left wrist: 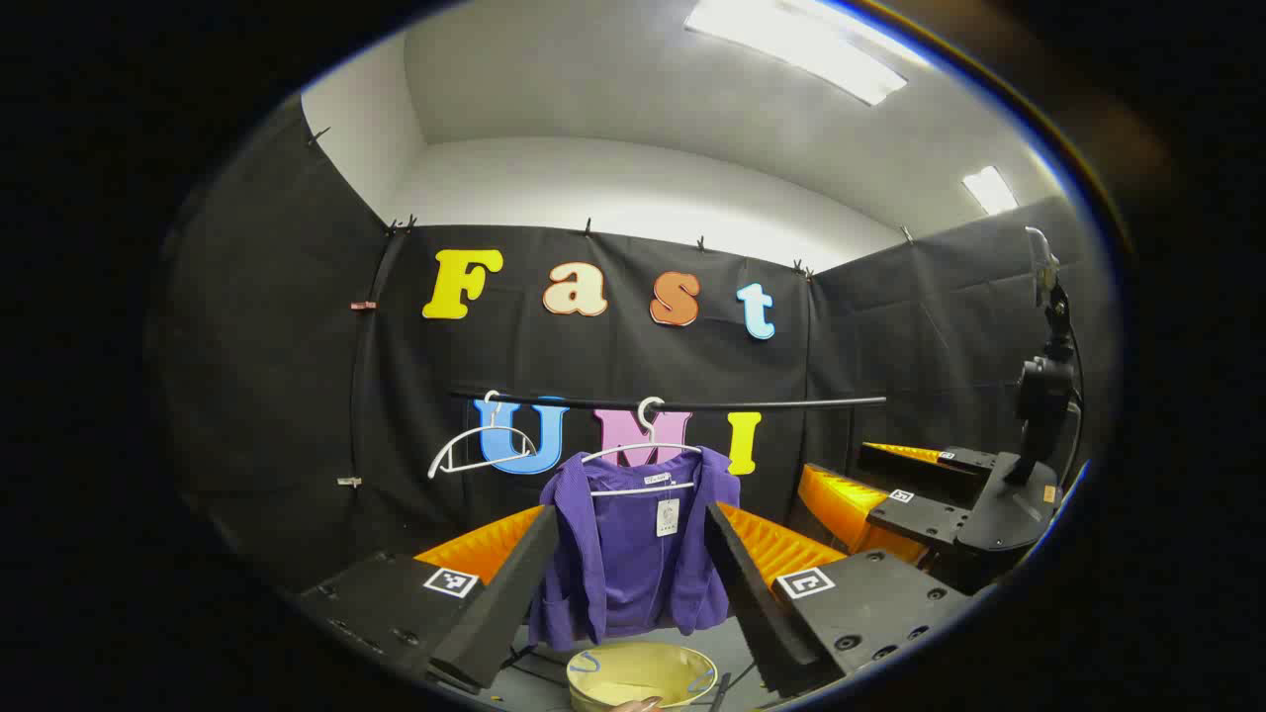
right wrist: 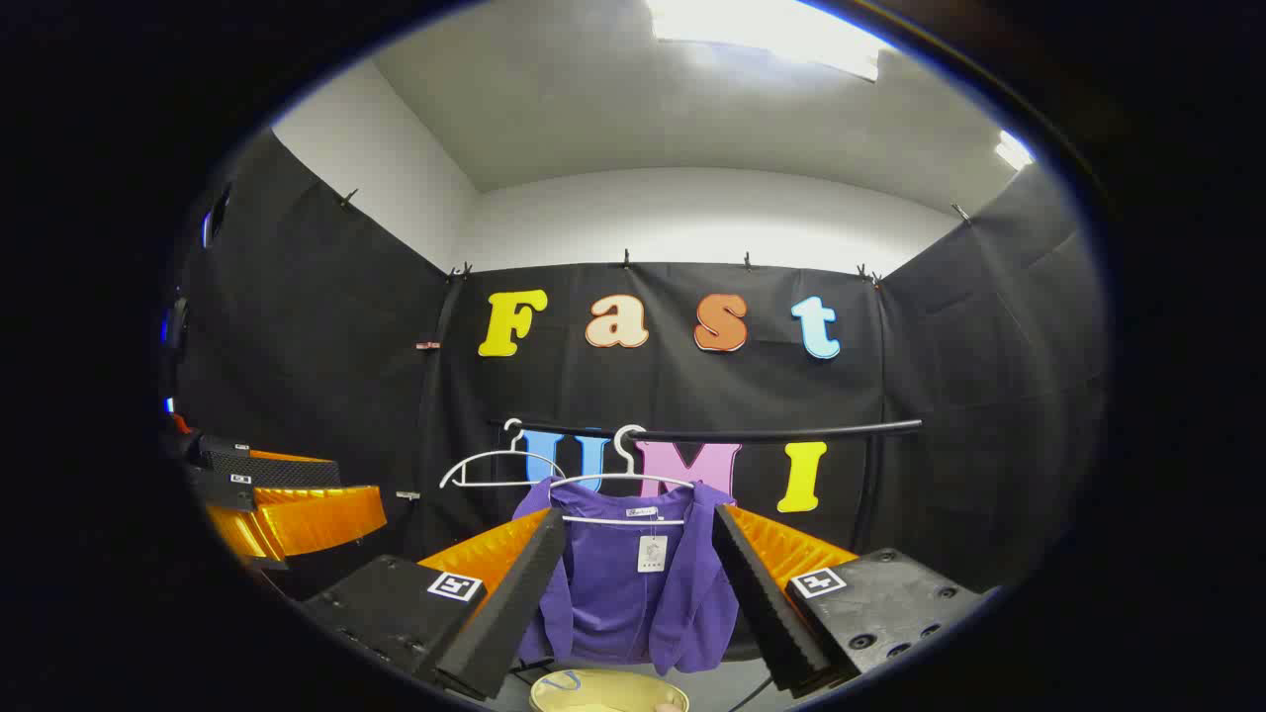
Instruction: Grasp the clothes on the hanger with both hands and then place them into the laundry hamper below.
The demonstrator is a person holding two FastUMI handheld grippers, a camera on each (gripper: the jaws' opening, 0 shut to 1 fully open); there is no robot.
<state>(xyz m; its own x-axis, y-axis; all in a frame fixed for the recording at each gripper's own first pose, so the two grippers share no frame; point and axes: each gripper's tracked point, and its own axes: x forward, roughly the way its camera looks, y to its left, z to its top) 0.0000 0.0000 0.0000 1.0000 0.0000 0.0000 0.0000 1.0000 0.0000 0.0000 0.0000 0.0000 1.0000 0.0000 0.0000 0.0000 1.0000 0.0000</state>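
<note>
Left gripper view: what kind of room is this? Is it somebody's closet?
Probably not a closet: it looks like a small recording booth. Black cloth walls surround a rail, where a purple jacket hangs on a hanger above a hamper. A camera on a stand watches.

Bright ceiling lights [left wrist: 796,44] glare white up top. The room looks sharp, but bends round at the edges.
</note>
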